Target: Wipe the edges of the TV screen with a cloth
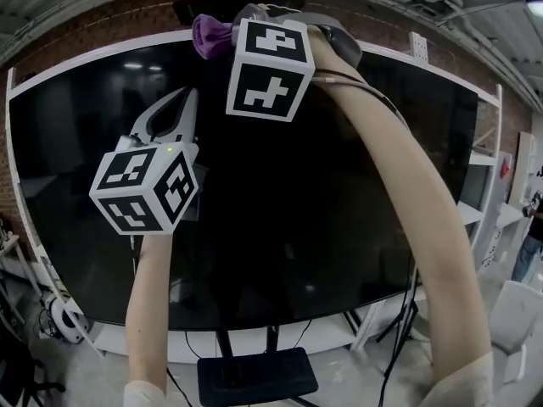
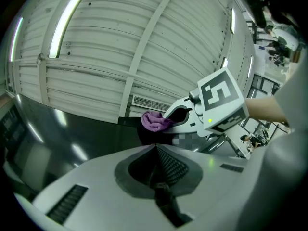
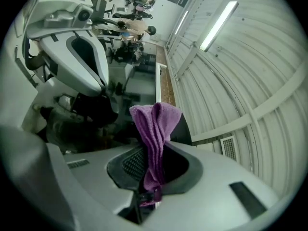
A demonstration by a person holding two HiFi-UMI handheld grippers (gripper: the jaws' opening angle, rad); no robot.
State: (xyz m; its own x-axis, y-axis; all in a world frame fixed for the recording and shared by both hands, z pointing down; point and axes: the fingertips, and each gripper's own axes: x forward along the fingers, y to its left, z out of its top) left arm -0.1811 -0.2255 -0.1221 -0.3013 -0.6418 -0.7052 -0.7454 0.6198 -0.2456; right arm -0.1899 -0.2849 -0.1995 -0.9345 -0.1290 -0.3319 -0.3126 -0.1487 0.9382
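Note:
The big black TV screen fills the head view, its pale top edge running across above. My right gripper reaches up to that edge near the middle, shut on a purple cloth. In the right gripper view the cloth hangs bunched out of the closed jaws. My left gripper is held lower and to the left in front of the screen, pointing up, shut with nothing in it. In the left gripper view its jaw tips meet, with the cloth and the right gripper beyond.
The TV stands on a dark floor stand with cables hanging behind. White shelving and a pale chair are at the right, with a person beyond. A brick wall is behind the TV.

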